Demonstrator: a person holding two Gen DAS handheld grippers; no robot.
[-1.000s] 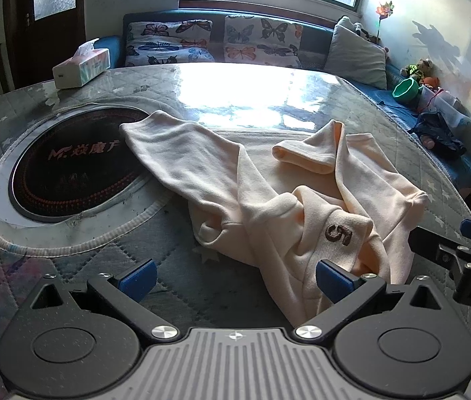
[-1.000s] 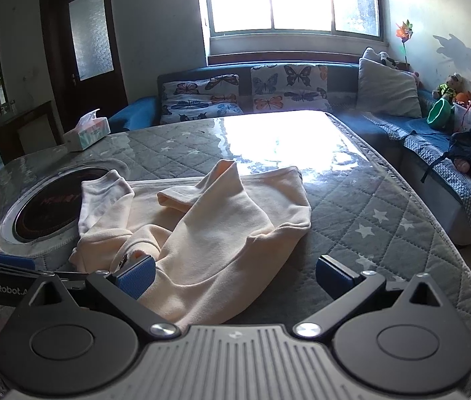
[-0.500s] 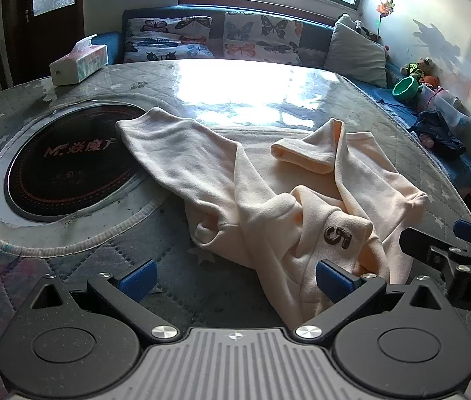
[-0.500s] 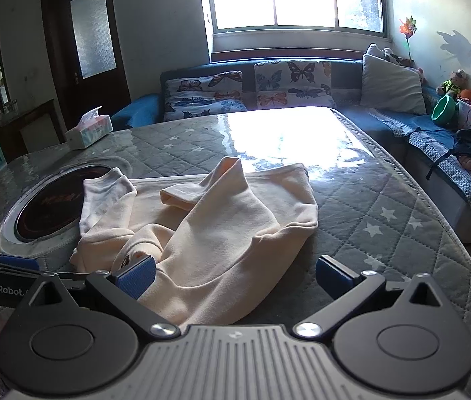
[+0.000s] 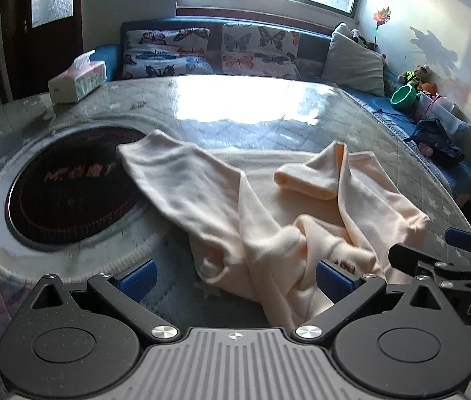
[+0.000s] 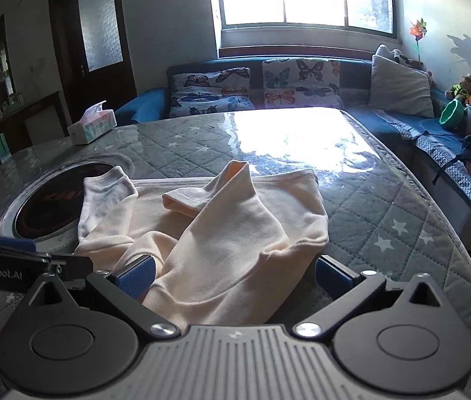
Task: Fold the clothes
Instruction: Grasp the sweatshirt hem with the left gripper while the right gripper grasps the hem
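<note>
Cream sweatshirt [image 5: 268, 220] rumpled on quilted table [image 6: 402, 220], sleeves crossed, left tongs [image 5: 235, 280] and right tongs [image 6: 233, 275] both spread wide

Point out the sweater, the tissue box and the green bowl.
sweater [image 6: 235, 243]: right wrist view, on the broad front panel.
tissue box [image 5: 78, 81]: left wrist view, on its long side.
green bowl [image 6: 452, 115]: right wrist view, on its outer wall.

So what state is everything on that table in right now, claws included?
Peach sweatshirt: crumpled, unfolded, one sleeve over the round black plate.
Left claw: open, holding nothing.
Right claw: open, over the sweatshirt's near edge.
Tissue box: open, a tissue sticking up.
</note>
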